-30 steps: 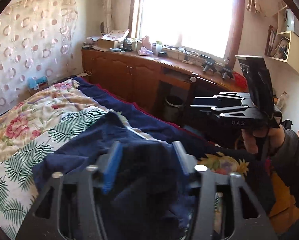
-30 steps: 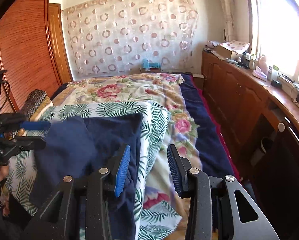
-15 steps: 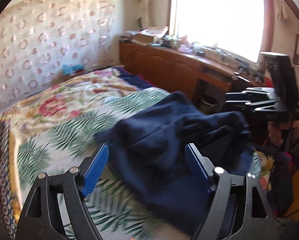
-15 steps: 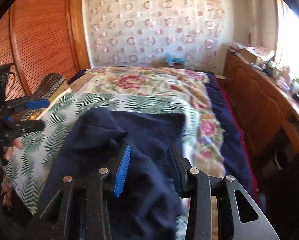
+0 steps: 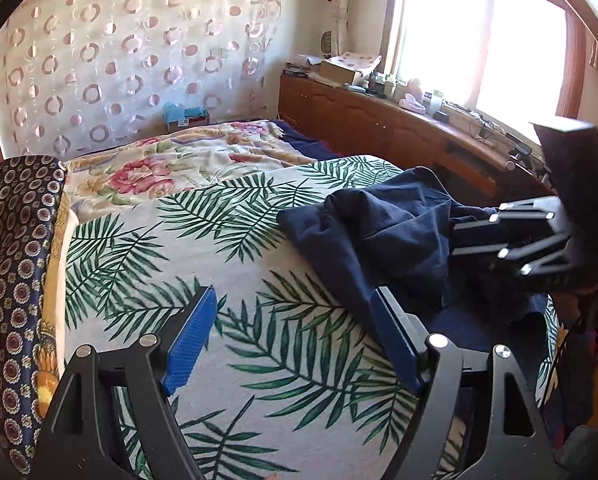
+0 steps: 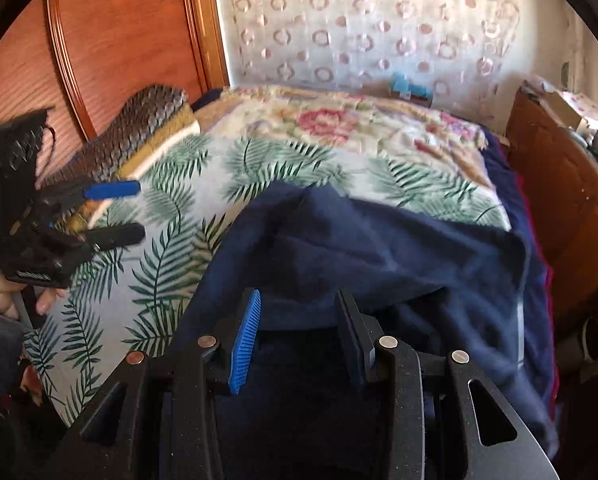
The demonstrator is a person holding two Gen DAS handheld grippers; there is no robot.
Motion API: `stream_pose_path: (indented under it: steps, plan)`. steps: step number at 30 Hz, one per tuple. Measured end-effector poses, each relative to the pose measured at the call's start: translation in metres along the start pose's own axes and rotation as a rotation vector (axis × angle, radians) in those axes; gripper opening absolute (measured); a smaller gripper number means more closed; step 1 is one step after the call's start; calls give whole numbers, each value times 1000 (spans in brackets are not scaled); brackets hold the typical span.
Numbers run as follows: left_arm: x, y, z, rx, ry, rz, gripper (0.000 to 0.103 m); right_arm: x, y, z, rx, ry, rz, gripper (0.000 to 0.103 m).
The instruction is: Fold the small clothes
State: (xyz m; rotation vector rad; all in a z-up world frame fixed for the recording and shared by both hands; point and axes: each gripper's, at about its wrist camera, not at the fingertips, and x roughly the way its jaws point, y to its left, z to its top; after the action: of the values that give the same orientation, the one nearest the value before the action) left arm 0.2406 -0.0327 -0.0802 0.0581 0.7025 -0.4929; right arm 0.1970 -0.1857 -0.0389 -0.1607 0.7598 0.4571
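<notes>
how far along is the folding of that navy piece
Early. The navy garment lies on the palm-leaf bedspread, bunched and creased, with no neat fold showing. In hand: nothing firmly; the left gripper is open over bare bedspread, and the right gripper sits open with cloth under its fingers. Left: flatten it, fold it, set it aside.

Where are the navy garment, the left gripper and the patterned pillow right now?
navy garment (image 6: pixel 379 248), right wrist view, on its flat upper panel.
left gripper (image 5: pixel 291 340), left wrist view, midway between its open fingertips.
patterned pillow (image 5: pixel 15 240), left wrist view, on its dark dotted cover.
</notes>
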Motion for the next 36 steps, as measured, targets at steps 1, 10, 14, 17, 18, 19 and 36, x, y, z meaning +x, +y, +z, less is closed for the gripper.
stream_pose_path:
  steps: [1, 10, 14, 17, 18, 19, 36]
  plan:
    - [-2, 1, -2, 4, -4, 4, 80, 5, 0, -1, 9, 15, 2, 40]
    - [-16, 6, -9, 3, -32, -8, 80, 32, -2, 2, 39, 104, 25, 40]
    - [-18, 5, -11, 2, -32, -12, 80, 29, -8, 21, 29, 66, 18, 8]
    - [-18, 3, -12, 0, -34, -17, 80, 10, -22, 38, 20, -19, -15, 4]
    - [-19, 2, -12, 0, -34, -19, 80, 5, -25, 44, 6, -38, -45, 4]
    - [-19, 2, -12, 1, -35, -22, 80, -1, -32, 52, -16, -50, -88, 4]
    - [-17, -16, -18, 23, -21, -32, 80, 36, -187, 119, 195, 70, -459, 11]
